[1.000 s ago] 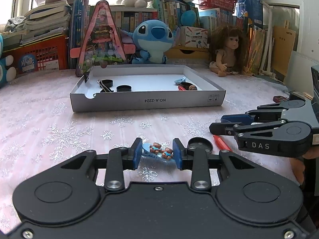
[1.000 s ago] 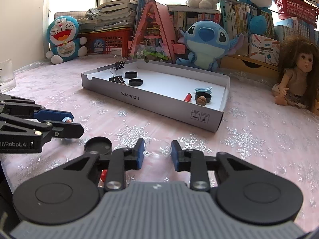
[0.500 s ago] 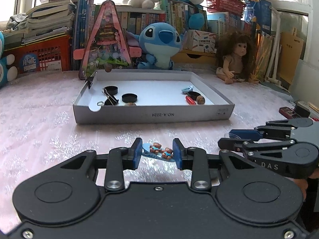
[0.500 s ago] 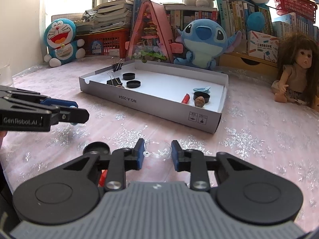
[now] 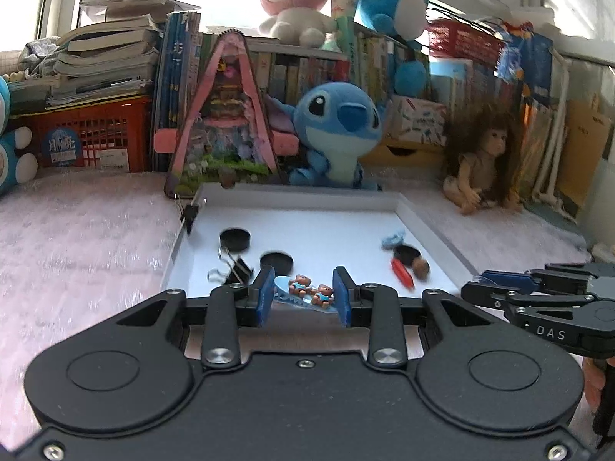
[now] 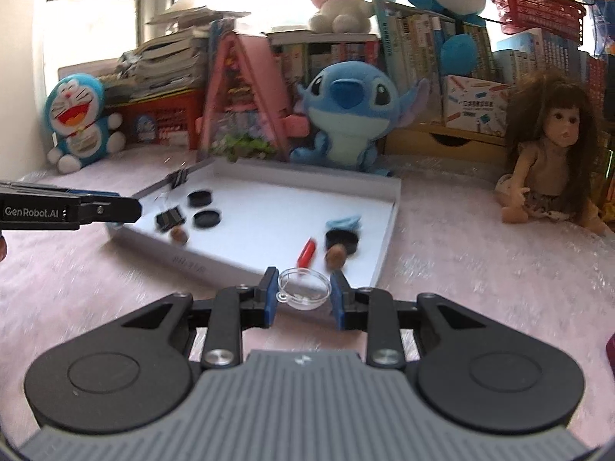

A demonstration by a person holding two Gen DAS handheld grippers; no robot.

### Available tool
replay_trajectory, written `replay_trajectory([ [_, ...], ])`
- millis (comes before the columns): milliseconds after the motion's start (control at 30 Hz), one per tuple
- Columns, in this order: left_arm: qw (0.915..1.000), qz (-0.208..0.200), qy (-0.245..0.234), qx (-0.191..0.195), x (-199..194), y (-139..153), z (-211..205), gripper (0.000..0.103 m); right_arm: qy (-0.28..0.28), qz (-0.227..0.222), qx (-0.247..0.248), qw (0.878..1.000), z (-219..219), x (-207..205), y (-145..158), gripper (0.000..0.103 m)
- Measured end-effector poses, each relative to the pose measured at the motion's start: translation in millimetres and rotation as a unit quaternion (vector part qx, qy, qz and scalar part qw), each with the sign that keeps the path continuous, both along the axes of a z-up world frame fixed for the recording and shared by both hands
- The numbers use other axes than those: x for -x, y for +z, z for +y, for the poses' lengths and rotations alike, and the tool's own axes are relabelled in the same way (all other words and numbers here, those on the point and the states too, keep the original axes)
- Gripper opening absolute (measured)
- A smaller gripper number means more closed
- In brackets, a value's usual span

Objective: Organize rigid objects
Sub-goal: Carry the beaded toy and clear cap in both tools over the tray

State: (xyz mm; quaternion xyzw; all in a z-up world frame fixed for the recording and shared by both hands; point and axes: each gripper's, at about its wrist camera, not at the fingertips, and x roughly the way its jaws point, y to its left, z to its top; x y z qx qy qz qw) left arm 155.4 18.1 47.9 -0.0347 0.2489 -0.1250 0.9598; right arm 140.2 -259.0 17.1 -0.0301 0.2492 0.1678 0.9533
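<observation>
My left gripper (image 5: 303,295) is shut on a blue hair clip with two small bears (image 5: 307,290), held over the near edge of the white cardboard tray (image 5: 426,226). My right gripper (image 6: 303,295) is shut on a clear plastic dome (image 6: 304,288), just before the tray's (image 6: 388,230) near right corner. Inside the tray lie black round lids (image 5: 235,239), binder clips (image 5: 238,271), a red piece (image 5: 401,274), a brown nut (image 5: 421,267) and a blue clip (image 5: 392,239). The right gripper (image 5: 499,288) shows at the left wrist view's right edge.
A Stitch plush (image 5: 334,134), a pink triangular dollhouse (image 5: 225,123), a doll (image 5: 482,165), books and red baskets (image 5: 86,134) line the back. A Doraemon plush (image 6: 78,123) sits far left. The table wears a pink snowflake cloth (image 5: 84,238).
Both grippers have risen and moved forward toward the tray with their objects held. The tray now looms closer, and the black lid and red piece on the cloth have dropped out of sight.
</observation>
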Motion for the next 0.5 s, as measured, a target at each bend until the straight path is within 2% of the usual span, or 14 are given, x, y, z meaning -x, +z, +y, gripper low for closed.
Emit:
replay_trajectory([
  [267,0.9997,-0.002,0.019,0.016,-50.8,7.0,6.5,0.031,-0.031,0.019,-0.032,0.999,-11.1,-46.6,8.3,0.033],
  [500,0.9993,0.023,0.02,0.023,-100.6,9.0,12.9,0.031,-0.047,0.042,-0.044,0.997,-19.4,-90.8,16.3,0.033],
])
